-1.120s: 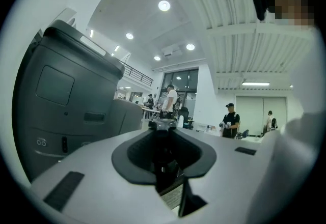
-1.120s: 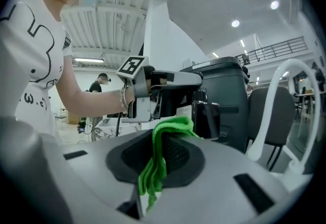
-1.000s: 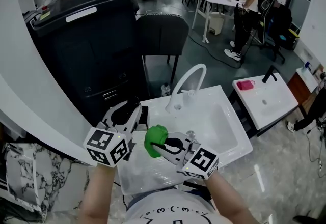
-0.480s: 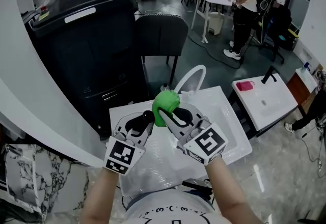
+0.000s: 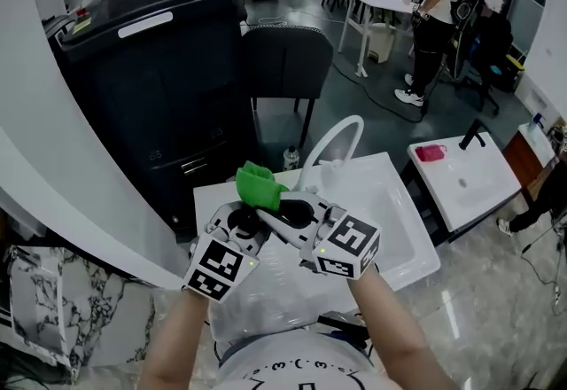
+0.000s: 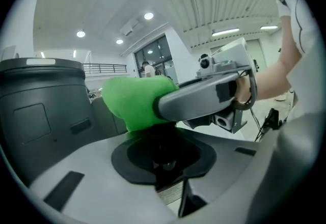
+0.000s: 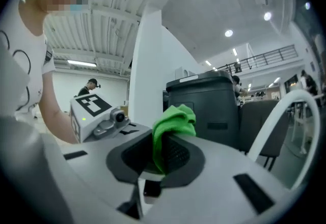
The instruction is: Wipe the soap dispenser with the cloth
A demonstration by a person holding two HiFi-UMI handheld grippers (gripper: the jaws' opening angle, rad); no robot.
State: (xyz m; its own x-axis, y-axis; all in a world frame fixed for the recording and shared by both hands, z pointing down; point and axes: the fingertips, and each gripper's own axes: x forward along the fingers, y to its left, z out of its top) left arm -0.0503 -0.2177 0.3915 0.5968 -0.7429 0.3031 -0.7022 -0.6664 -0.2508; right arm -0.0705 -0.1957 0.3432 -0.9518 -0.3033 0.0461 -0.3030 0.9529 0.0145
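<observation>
1. Left gripper (image 5: 239, 225): jaws narrow, clamped on the dark dispenser (image 6: 164, 140).
2. Right gripper (image 7: 163, 156) pinches the green cloth (image 7: 174, 122) tight.
3. Cloth sits right on the dispenser's top, both up over the white sink (image 5: 415, 237), beside the tap (image 5: 330, 145).

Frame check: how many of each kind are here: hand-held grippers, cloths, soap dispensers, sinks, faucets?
Hand-held grippers: 2 (left hand-held gripper, right hand-held gripper)
Cloths: 1 (green cloth)
Soap dispensers: 1 (soap dispenser)
Sinks: 2 (near sink, far sink)
Faucets: 2 (white faucet, black faucet)
Total: 8
</observation>
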